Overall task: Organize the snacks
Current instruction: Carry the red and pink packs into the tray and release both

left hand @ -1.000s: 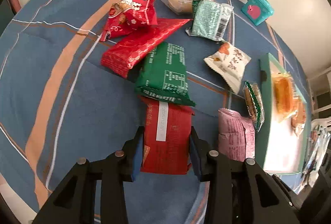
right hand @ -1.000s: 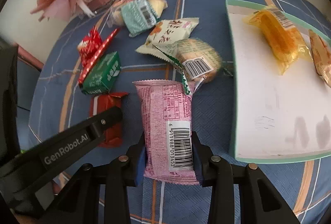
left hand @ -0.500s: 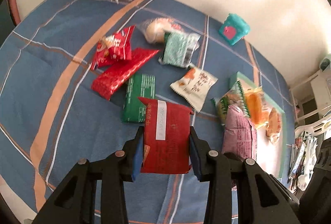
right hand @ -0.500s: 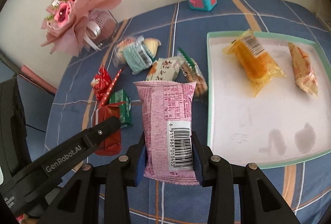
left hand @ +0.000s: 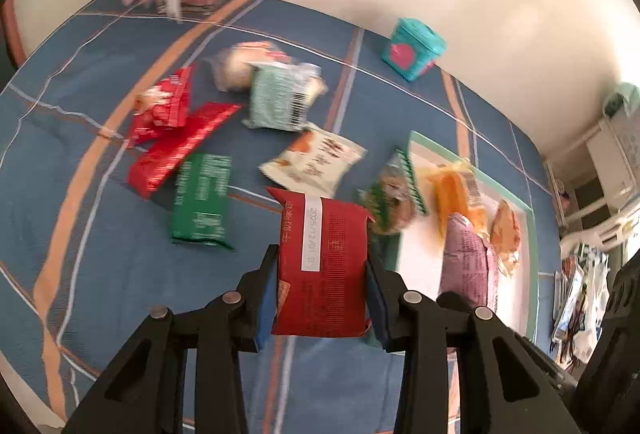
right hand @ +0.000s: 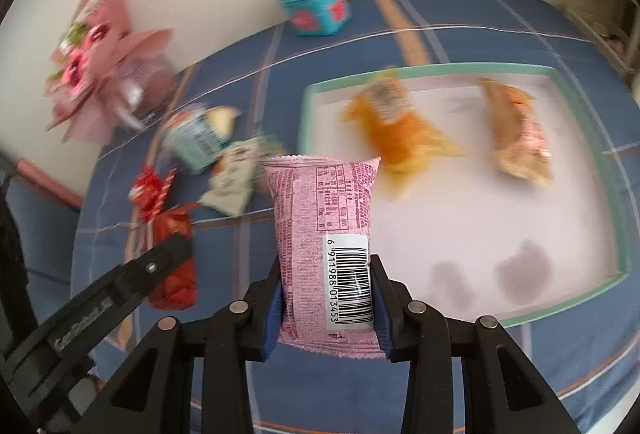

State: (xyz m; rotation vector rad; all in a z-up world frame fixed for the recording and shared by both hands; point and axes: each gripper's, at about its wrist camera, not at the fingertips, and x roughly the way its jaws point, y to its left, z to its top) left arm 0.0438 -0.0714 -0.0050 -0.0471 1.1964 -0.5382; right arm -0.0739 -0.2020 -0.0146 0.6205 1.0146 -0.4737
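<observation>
Left wrist view: the left claw [left hand: 322, 298] pinches a red snack packet [left hand: 323, 268] between its blue pads, holding it clear above the blue plaid desk [left hand: 80, 254]. Beyond it lie a green packet [left hand: 202, 199], a long red packet [left hand: 180, 147], a small red packet [left hand: 162, 105], a mint packet [left hand: 280, 101] and a white packet [left hand: 314, 161], loosely grouped toward the desk's middle; a teal box [left hand: 412, 49] stands near the far edge. Right wrist view: the right claw [right hand: 328, 298] is closed on a pink snack packet [right hand: 326, 234], barcode facing the camera, held above the near left edge of a green-rimmed white tray [right hand: 592, 121]. On the tray rest an orange packet [right hand: 396, 125] and a peach packet [right hand: 516, 137], apart from each other. A pink bouquet [right hand: 92, 73] occupies the desk's far left corner.
</observation>
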